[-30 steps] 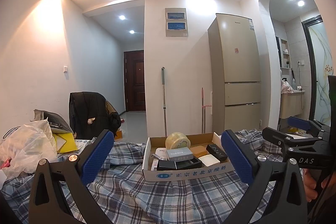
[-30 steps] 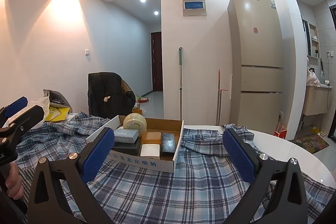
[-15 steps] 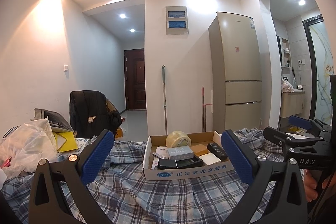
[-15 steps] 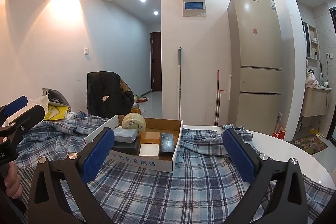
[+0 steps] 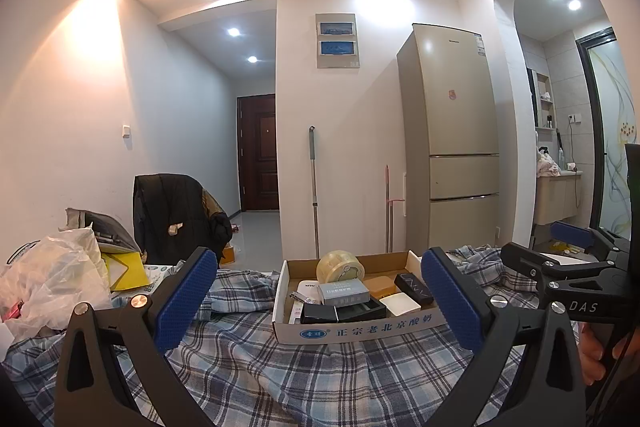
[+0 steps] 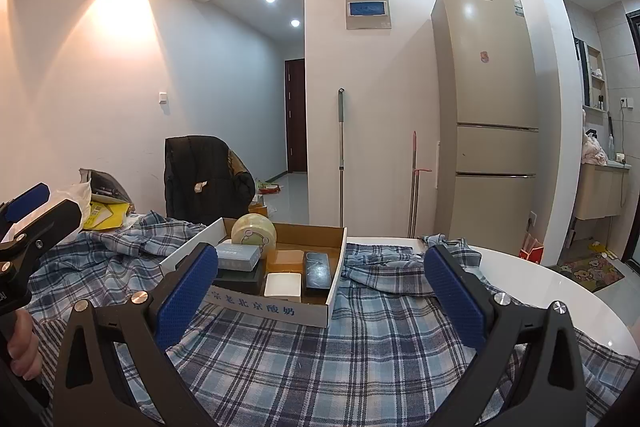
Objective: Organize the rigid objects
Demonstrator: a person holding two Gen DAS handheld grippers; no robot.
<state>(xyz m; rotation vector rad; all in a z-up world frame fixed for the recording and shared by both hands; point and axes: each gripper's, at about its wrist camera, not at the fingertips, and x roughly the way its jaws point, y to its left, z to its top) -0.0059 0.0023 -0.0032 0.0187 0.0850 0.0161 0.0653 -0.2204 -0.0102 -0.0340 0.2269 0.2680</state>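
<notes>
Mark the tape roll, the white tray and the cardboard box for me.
tape roll (image 5: 340,267), left wrist view, on its curved side.
white tray (image 6: 283,284), right wrist view, on its flat inner face.
cardboard box (image 5: 360,331), left wrist view, on the printed front wall.

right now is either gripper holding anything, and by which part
Nothing is held. The left gripper and the right gripper are both open, hanging short of the cardboard box, with only plaid cloth beneath them.
</notes>
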